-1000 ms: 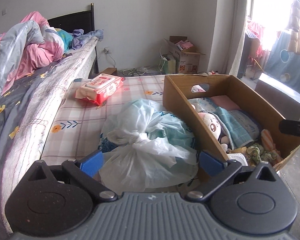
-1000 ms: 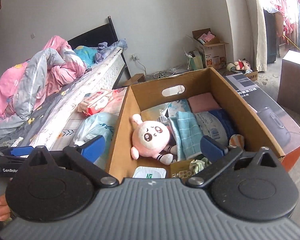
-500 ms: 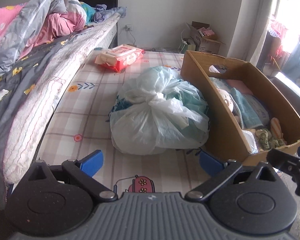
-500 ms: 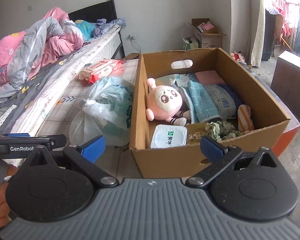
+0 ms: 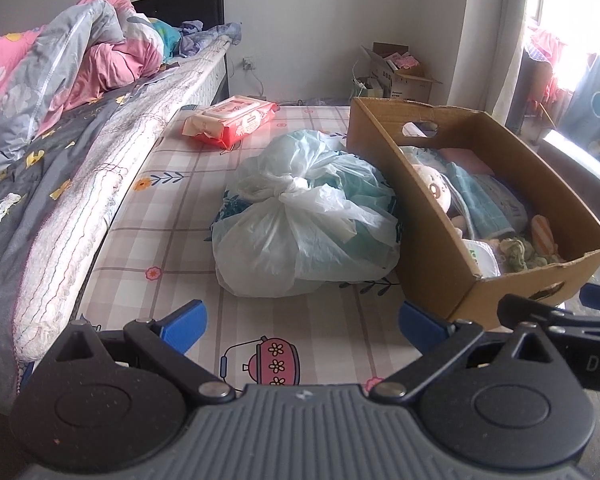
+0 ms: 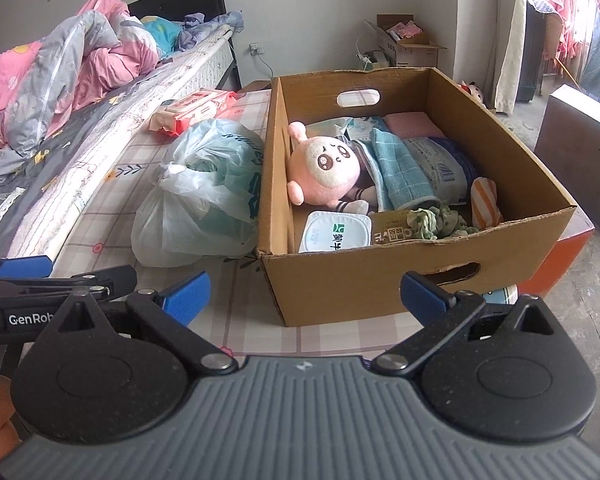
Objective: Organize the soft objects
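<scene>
In the left wrist view, the left gripper [image 5: 300, 320] hovers low over the checked mat [image 5: 172, 240] with its jaws wide and nothing between them. Straight ahead lies the knotted plastic bag [image 5: 304, 224], full of something soft and greenish. It rests on the mat and touches the side wall of the cardboard box [image 5: 432, 248]. I think the bag is the next thing to be packed, because the gripper points directly at its knot. Farther back, near the bed edge, the red pack of wipes [image 5: 232, 122] lies alone, well apart from the bag. The tip of the right gripper [image 5: 560, 312] shows at the right edge, near the box corner.

In the right wrist view, the right gripper [image 6: 304, 296] is also wide and empty, and it faces the near wall of the box [image 6: 364, 284]. Inside the box the pink plush toy [image 6: 324, 176] lies against the left wall, with a blue towel [image 6: 400, 168] beside it and a green scrunchie [image 6: 436, 222] at the front. The box is already rather full, so the bag probably needs to go on top. The left gripper [image 6: 24, 268] is visible at the left side.
</scene>
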Demonstrator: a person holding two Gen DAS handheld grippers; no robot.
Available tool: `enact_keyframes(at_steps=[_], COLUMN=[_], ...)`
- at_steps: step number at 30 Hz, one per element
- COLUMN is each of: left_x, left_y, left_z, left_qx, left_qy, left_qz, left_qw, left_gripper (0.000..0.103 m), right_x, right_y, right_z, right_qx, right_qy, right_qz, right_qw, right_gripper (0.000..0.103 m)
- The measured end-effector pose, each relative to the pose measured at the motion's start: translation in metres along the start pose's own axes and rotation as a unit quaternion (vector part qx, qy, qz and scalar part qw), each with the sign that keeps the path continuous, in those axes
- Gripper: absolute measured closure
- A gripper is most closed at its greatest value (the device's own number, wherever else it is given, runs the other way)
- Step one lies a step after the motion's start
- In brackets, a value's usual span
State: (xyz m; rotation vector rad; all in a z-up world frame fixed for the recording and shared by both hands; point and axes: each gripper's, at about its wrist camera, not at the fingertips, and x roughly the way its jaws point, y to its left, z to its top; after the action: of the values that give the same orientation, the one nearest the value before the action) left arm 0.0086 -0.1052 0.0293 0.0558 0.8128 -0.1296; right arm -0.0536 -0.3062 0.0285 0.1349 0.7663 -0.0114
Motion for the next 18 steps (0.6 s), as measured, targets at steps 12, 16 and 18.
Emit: enact_keyframes(at_steps=[12,16,18], left_x=[0.009,0.012,0.013], left_y=[-0.008,-0.010,-0.011], left_z=[0.003,0.004,0.004], left_qx=[0.009,0.011,0.010], left_qy=[0.010,0.014,0.016], left_qz=[0.002,0.002,0.002], left_qw=[0.9999,0.9998,0.9998], left_gripper=[0.001,0.001,0.001], right_x=[0.006,0.009,0.011], right_y=[-0.008,-0.010,-0.010], right_z=[0.001,0.002,0.002], right_qx=[0.004,0.006,0.004], right_qy=[0.007,0.009,0.010], right_qz=[-0.018,-0.021,-0.024], right_qw=[1.000,1.000,1.000], right_gripper=[0.001,0.001,0.001])
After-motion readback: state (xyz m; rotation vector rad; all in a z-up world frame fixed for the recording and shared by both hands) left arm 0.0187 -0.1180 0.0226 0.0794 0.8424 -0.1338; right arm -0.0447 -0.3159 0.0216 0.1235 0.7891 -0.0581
